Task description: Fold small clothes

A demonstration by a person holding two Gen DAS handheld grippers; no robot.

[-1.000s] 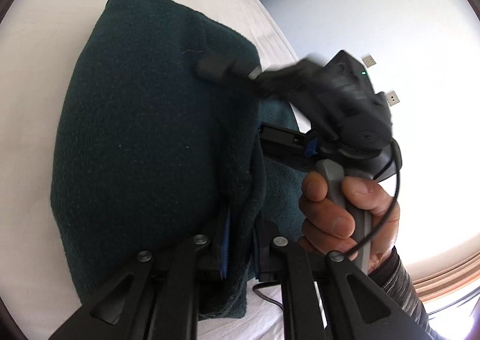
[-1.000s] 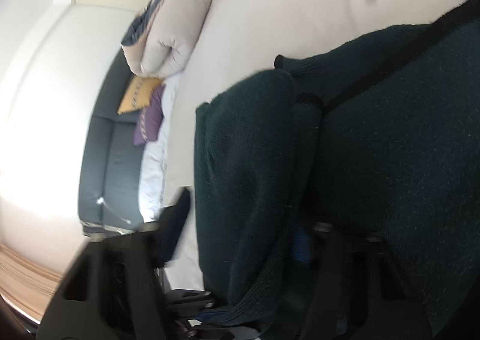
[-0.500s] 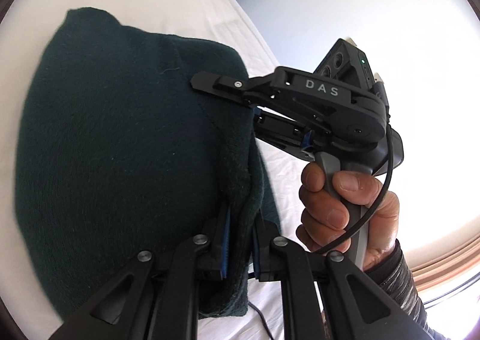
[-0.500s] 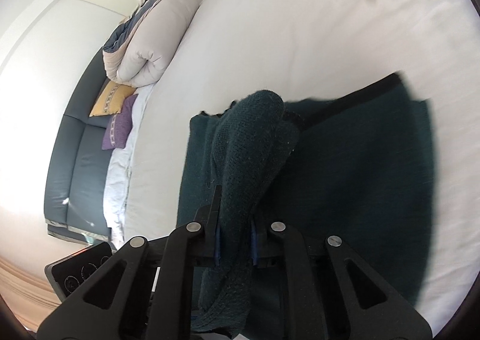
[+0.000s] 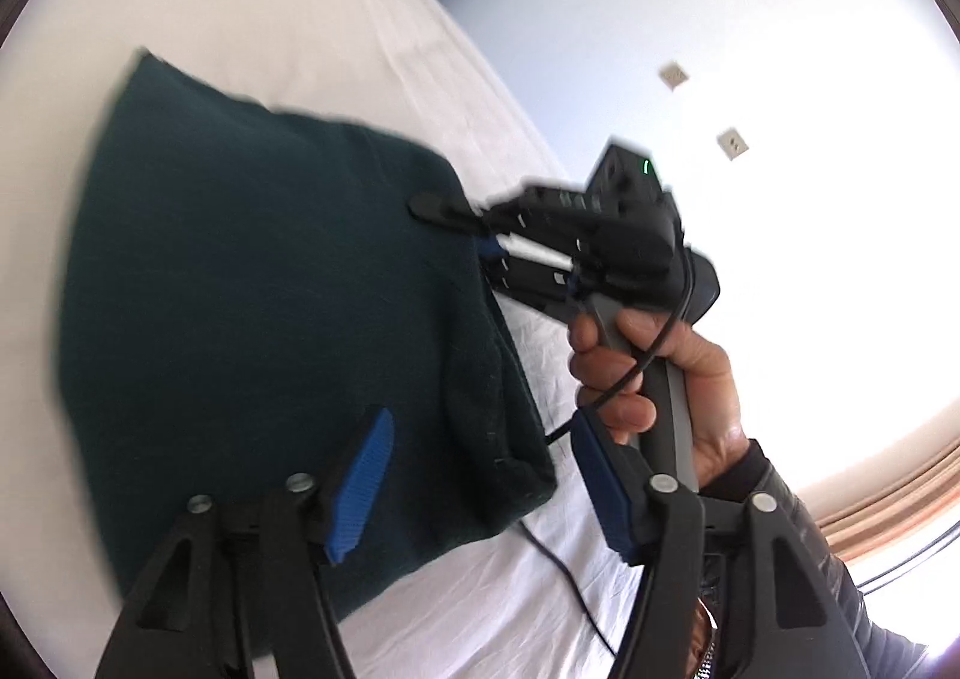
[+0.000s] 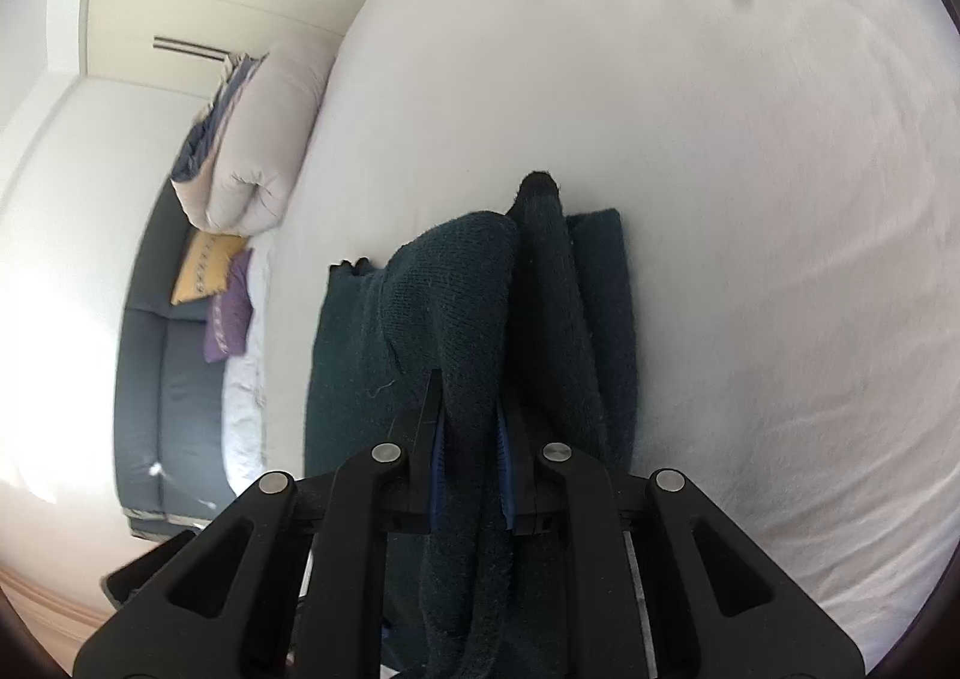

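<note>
left gripper (image 5: 480, 490) just sprung apart, clear above sweater (image 5: 252, 319) on bed (image 5: 492, 595). right gripper (image 6: 471, 472) clamped on a sweater fold, farther along the same edge, nearer for the coming pull.

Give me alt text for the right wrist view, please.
The right gripper is shut on a bunched fold of a dark green knitted garment, the rest of which lies on a white bed. Further off, at the left, are a rolled duvet and a grey sofa with cushions.
</note>
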